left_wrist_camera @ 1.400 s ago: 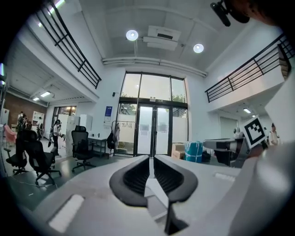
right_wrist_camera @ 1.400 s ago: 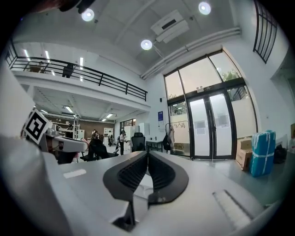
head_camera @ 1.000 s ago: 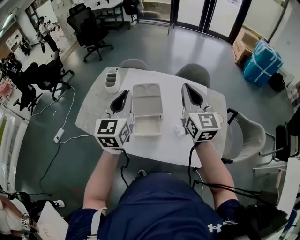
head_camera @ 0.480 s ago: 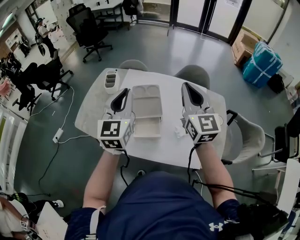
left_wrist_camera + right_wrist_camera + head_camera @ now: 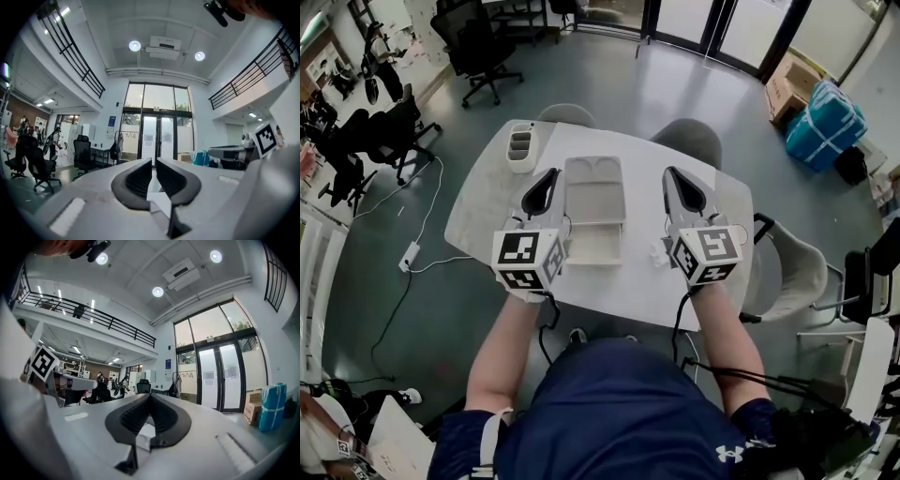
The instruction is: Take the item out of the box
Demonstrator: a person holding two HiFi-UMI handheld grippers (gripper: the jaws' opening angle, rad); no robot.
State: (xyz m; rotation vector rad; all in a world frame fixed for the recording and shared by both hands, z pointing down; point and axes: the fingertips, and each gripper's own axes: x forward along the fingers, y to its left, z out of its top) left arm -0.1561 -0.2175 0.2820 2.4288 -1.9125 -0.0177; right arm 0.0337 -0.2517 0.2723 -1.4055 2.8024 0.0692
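On the white table [image 5: 619, 295], at the centre of the head view, the open box [image 5: 594, 246] is lying with its lid [image 5: 594, 187] folded back toward 12 o'clock. Whatever item is sitting inside is too pale to make out. The left gripper [image 5: 549, 176] is hovering at the box's 9 o'clock and the right gripper [image 5: 672, 174] at its 3 o'clock. Both forearms are reaching forward, with the noses pointing toward 12 o'clock. Each gripper view is looking out across the room rather than down at the table, so the tools are being held roughly level. Both pairs of jaws are sitting pressed together, pinching nothing. To do this step well, I judge that one gripper should be tipping its nose down over the box's base and spreading its jaws before descending, while the other is steadying the box wall.
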